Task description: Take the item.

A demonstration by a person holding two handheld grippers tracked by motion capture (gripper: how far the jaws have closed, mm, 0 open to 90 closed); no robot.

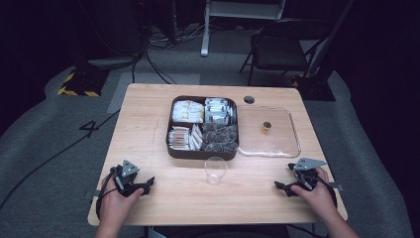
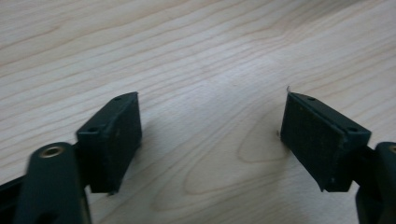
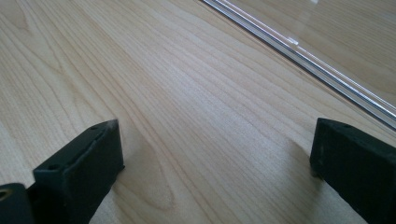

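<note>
Both grippers, left (image 1: pixel 148 184) and right (image 1: pixel 281 187), rested wide open and empty near the clear plastic cup (image 1: pixel 216 170); nothing begun, reaching likely next.

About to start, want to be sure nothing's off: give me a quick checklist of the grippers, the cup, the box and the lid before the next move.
1. Left gripper open, nothing between jaws: ok.
2. Right gripper open, nothing between jaws: ok.
3. Cup upright, between the grippers, apart from both: ok.
4. Cup empty: appears so, cannot tell for sure.
5. Box uncovered, packets in all four compartments: ok.
6. Lid flat on the table, right of the box: ok.
</note>
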